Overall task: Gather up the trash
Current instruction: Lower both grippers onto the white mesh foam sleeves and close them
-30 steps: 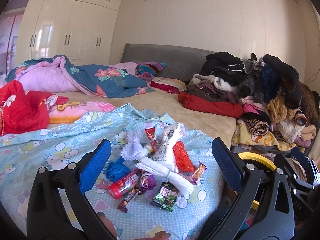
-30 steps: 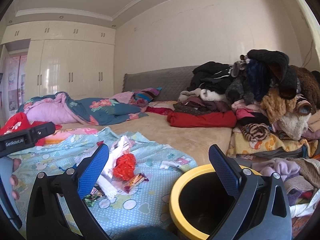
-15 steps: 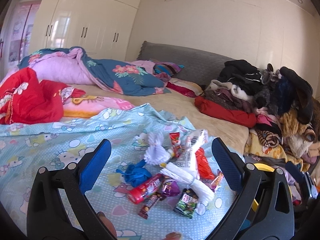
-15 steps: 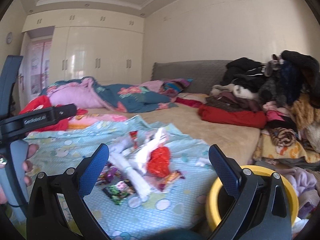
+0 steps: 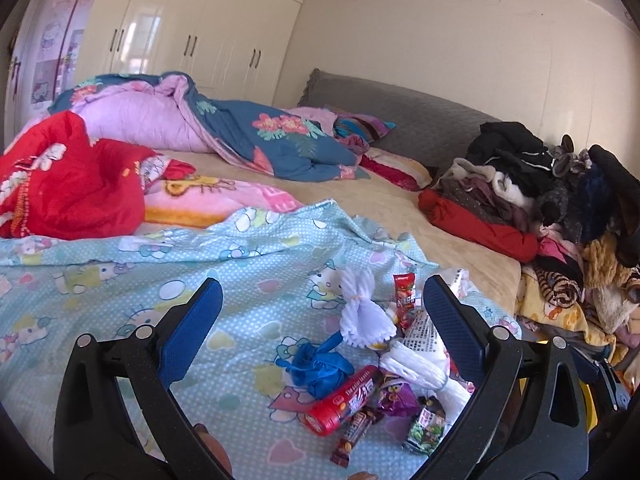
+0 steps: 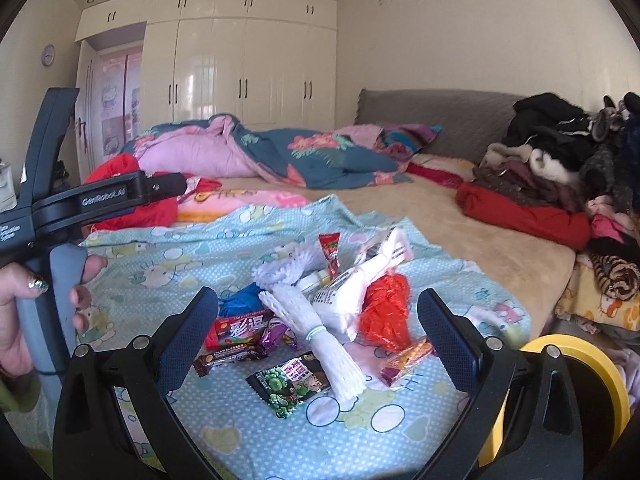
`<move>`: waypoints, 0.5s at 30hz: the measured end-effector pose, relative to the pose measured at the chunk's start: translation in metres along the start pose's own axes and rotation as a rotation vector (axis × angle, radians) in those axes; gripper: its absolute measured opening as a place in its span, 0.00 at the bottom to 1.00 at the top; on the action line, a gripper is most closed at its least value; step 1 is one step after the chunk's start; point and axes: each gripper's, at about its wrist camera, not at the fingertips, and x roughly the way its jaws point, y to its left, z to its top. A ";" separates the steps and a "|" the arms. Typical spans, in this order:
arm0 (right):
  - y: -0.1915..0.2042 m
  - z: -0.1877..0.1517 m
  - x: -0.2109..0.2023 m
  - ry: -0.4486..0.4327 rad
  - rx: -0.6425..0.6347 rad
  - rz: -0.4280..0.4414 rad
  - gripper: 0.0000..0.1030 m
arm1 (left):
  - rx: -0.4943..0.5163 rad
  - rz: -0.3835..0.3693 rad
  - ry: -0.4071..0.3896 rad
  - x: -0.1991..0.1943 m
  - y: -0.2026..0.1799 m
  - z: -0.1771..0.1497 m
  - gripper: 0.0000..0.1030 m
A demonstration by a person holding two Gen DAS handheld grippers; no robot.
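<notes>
— Beside the yellow-rimmed bin (image 6: 576, 364), on the blue dotted sheet (image 6: 168, 256) of the bed, our trash lies in one loose heap. Biggest first?

— Yes: the white printed bag (image 6: 348, 296), soft and light; we would pinch a bunched fold. Left of it, farther from the bin, the white foam net (image 6: 320, 332) is springy, so we take it at its banded waist.

— And the red crinkled plastic (image 6: 386, 312), nearer the bin?

— Slippery, nearly weightless; we grip deep. The red tube (image 5: 344, 400) is stiff and may roll. Flat foil wrappers like the green packet (image 6: 292, 384) need an edge.

— Our claws?

— Left claw (image 5: 320, 328) and right claw (image 6: 318, 340) both spread wide, empty.
</notes>
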 end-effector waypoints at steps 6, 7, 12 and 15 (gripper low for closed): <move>-0.005 -0.005 0.030 0.115 -0.031 0.051 0.94 | 0.010 -0.048 0.093 0.043 -0.002 0.002 0.90; -0.004 -0.006 0.035 0.126 -0.039 0.052 0.94 | 0.019 -0.059 0.110 0.051 -0.004 0.002 0.90; -0.004 -0.017 0.064 0.252 -0.059 0.067 0.73 | 0.023 -0.091 0.207 0.086 -0.008 -0.007 0.90; -0.006 -0.022 0.078 0.292 -0.058 0.064 0.68 | -0.008 -0.107 0.285 0.109 -0.005 -0.015 0.89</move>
